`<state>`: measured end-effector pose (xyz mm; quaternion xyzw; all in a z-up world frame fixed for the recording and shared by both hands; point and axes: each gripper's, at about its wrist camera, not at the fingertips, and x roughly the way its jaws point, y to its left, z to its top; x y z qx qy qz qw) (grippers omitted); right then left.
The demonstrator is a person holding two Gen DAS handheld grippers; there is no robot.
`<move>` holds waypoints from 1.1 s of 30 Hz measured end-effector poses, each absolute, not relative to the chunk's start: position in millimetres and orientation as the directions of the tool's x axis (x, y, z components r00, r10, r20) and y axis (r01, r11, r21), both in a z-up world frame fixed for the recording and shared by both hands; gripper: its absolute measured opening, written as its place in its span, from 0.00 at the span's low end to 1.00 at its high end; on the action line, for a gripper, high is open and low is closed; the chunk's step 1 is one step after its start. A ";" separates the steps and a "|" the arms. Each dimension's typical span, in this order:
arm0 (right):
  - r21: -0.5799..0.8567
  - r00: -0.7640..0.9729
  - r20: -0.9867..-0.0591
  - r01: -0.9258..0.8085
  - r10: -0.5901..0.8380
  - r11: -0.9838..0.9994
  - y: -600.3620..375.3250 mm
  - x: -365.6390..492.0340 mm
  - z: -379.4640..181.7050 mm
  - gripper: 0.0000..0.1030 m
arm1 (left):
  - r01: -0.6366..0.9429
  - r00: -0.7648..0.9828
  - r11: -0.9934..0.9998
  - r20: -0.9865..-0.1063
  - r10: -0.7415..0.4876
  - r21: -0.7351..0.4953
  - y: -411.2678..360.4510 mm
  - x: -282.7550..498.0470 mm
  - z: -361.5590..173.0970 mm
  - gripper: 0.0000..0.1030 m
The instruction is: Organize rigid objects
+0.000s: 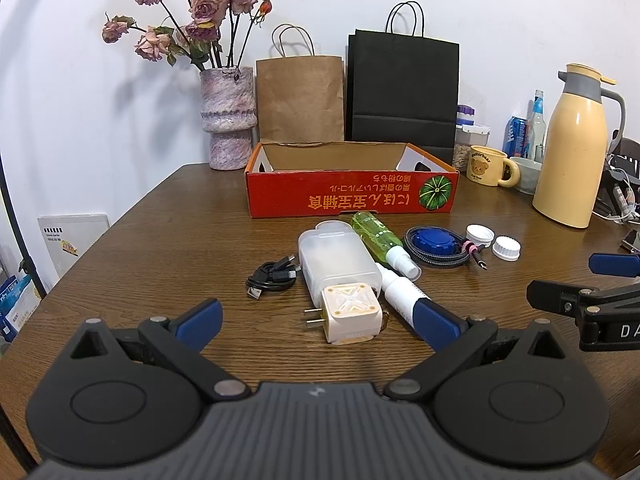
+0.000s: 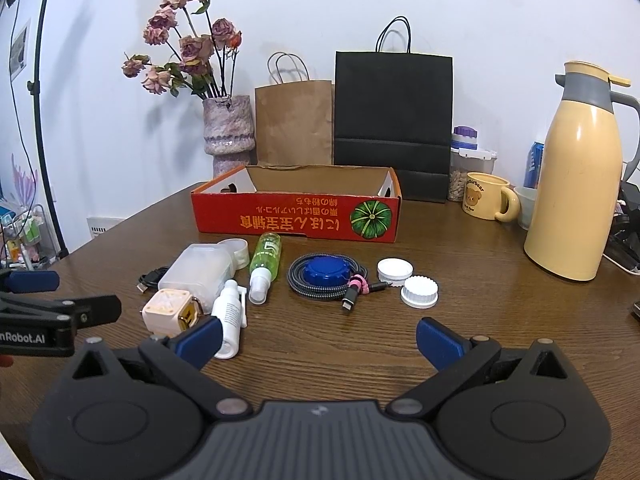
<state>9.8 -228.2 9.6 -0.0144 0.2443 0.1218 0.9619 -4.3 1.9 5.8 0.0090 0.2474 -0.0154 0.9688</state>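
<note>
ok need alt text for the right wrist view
The open right claw hovers over a brown wooden table, empty, facing small items: a pink cube charger, white spray bottle, green spray bottle, blue lid and two white caps. Behind them sits an open red cardboard box.

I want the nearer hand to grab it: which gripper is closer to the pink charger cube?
Left. The left gripper is open with the pink charger cube right between its fingertips. The right gripper, also open, sits off to the cube's right, facing the white caps.
</note>
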 end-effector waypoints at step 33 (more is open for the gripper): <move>0.031 0.857 -0.462 -0.242 0.228 0.970 -232.0 6.5 11.4 1.00 | 0.035 0.879 0.999 -0.477 -0.027 0.006 -1.3 -8.7 10.8 1.00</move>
